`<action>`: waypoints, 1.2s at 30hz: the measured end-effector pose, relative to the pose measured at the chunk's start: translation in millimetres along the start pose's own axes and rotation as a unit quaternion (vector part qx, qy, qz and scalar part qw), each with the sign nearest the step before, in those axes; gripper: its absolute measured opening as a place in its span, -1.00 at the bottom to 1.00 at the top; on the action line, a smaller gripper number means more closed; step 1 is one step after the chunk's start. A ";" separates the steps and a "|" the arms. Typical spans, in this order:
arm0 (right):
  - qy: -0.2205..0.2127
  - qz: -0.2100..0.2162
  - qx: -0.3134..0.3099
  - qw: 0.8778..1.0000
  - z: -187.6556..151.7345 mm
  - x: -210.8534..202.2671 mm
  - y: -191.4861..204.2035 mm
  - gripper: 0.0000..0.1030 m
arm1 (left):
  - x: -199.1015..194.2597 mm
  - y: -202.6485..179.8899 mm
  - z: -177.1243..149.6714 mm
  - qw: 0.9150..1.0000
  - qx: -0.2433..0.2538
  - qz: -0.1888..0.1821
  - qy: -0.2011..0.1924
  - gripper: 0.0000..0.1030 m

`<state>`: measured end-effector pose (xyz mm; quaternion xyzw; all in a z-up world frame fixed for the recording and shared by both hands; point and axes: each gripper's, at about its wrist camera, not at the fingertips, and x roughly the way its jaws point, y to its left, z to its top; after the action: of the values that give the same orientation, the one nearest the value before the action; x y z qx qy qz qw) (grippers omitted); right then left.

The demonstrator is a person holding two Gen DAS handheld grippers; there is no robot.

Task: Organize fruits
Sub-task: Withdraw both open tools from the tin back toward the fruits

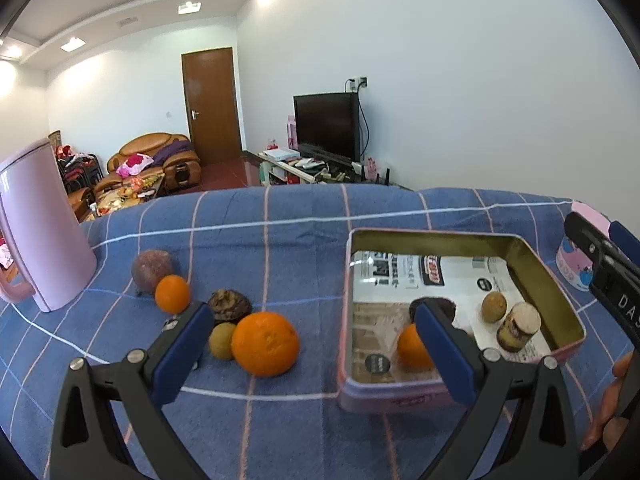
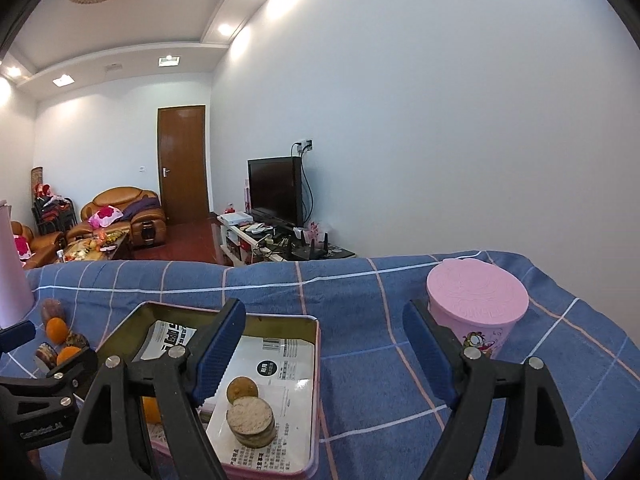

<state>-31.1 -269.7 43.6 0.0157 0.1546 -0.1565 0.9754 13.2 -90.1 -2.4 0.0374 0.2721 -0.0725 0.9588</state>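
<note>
Here, on a bench (image 1: 280, 248) draped in blue checked cloth, I hold the left hand-held gripper (image 1: 316, 350) spread wide and empty, its blue pads bracketing the gap between the loose fruit and the pink-walled tin (image 1: 460, 236). The big orange (image 1: 265, 343) sits just ahead of the left pad, a little to its right, touching a small greenish fruit (image 1: 221, 340) and a dark wrinkled one (image 1: 229, 305). A smaller orange (image 1: 172, 293) and a dull purple fruit (image 1: 151, 271) lie farther back and to the left, near the pink jug (image 1: 40, 232). All of these sit on the left gripper's side, so I judge it the nearer tool for the next pick; the round fruit offers no long axis to line up with.

My right hand-held gripper (image 2: 324, 348) also stands spread and holds nothing, hanging over the tin's right edge. Inside the tin lie an orange (image 1: 412, 346), a brown round fruit (image 1: 494, 307), a dark fruit partly hidden behind the left gripper's right pad, and a short cylinder on its side (image 1: 519, 326), its long axis running toward the camera.

Printed paper lines the tin, but the characters are too small to read. The right gripper's body shows "DAS" in the left view. The pink lidded tub (image 2: 476, 296) carries a cartoon cat.
</note>
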 end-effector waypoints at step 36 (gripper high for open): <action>0.044 0.086 0.015 0.995 -20.5 -32.6 100.2 0.59 | 8.2 101.9 -10.5 0.999 -0.018 0.020 0.045 1.00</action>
<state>-35.6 -163.0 32.4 0.0506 0.1934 -0.0731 0.9771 30.9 10.6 -12.4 0.0286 0.3150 -0.0469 0.9475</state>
